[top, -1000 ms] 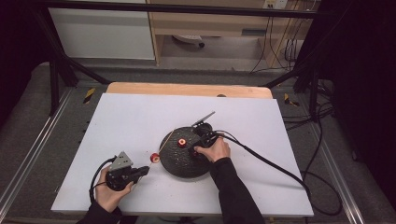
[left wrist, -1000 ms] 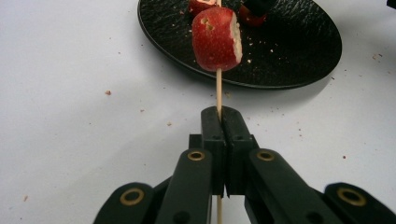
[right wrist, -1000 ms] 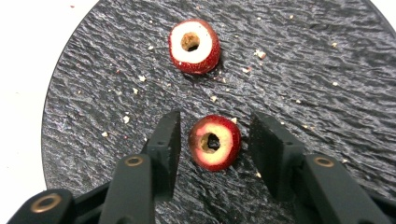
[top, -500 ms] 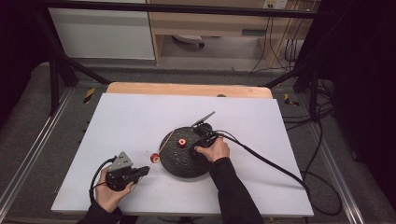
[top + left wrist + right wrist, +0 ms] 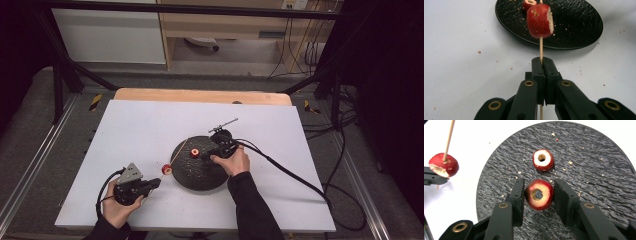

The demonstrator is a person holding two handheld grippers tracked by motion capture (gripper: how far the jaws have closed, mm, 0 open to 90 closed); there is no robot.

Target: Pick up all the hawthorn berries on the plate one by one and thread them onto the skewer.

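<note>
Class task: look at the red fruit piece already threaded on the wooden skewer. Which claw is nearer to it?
Left. The left claw is shut on the skewer just below that fruit piece. The right claw is over the black plate, gripping a different hollow piece.

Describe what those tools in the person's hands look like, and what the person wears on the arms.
Each hand-held gripper is black, with two flat jaws on arms joined by brass-ringed pivots. The left hand-held gripper carries a grey three-cornered plate on top, and the right hand-held gripper trails a long black cable across the table. The right forearm wears a dark sleeve.
</note>
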